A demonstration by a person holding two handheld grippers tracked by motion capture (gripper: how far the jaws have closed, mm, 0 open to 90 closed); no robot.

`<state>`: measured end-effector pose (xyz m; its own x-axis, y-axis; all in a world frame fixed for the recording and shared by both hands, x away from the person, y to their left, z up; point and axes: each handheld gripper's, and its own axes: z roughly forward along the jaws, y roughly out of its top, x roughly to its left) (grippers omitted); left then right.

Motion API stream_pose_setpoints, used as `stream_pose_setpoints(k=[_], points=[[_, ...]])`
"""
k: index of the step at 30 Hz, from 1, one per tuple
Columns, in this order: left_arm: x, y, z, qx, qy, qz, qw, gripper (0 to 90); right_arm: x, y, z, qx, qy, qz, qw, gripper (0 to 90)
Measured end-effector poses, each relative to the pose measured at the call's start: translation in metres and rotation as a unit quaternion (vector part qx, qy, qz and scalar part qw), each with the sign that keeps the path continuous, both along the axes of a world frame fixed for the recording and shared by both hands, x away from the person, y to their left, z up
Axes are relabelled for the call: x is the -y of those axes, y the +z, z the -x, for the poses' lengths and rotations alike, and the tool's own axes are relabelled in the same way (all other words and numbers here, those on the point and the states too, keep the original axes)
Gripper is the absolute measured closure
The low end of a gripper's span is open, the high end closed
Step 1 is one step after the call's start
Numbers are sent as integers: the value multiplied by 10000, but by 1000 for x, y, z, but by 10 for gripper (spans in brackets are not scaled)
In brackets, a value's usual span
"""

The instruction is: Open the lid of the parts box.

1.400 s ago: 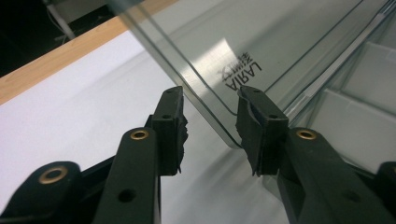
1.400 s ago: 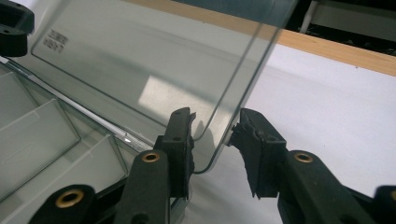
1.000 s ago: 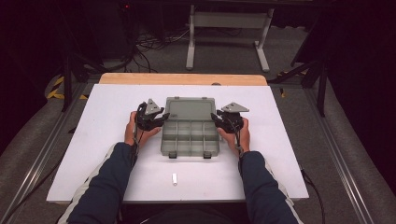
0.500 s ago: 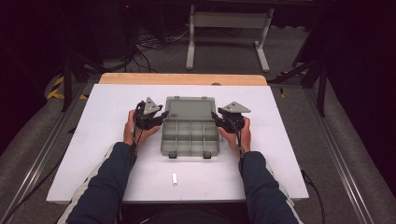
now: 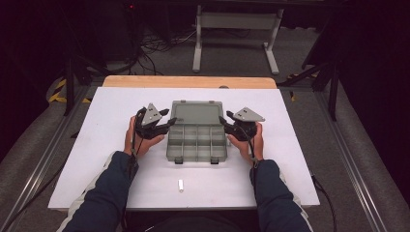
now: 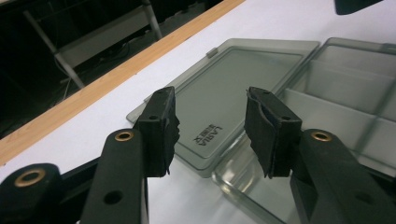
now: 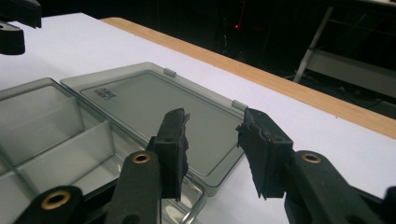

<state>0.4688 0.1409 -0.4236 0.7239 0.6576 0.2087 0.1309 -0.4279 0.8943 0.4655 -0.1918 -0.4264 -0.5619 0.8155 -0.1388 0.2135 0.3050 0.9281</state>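
The open box [image 5: 197, 130] is being flanked by the left gripper [image 5: 167, 124] and right gripper [image 5: 223, 122], both with jaws spread, gripping nothing.

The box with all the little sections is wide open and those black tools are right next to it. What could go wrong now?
The organizer box is light, clear plastic; a nudge from the left tool or right tool could slide it across the table. Its lid lies flat behind, so a tool pressing down on it might strain the hinge. The small white piece sits near the table's front edge, where a sleeve could probably knock it off.
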Motion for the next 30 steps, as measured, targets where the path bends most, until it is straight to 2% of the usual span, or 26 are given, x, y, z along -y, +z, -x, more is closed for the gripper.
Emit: stream_pose_setpoints(k=[3, 9, 21, 30], points=[[2, 4, 8, 51, -129, 65, 9999, 533, -1, 3, 5, 90, 81, 110, 9999, 597], [5, 10, 18, 189, -257, -26, 9995, 505, 0, 6, 13, 142, 213, 124, 9996, 579], [7, 17, 30, 374, -366, -54, 9986, 461, 2, 17, 26, 297, 364, 94, 9989, 527], [7, 20, 41, 410, -470, -79, 9980, 428, 2, 21, 32, 332, 413, 131, 9985, 441]])
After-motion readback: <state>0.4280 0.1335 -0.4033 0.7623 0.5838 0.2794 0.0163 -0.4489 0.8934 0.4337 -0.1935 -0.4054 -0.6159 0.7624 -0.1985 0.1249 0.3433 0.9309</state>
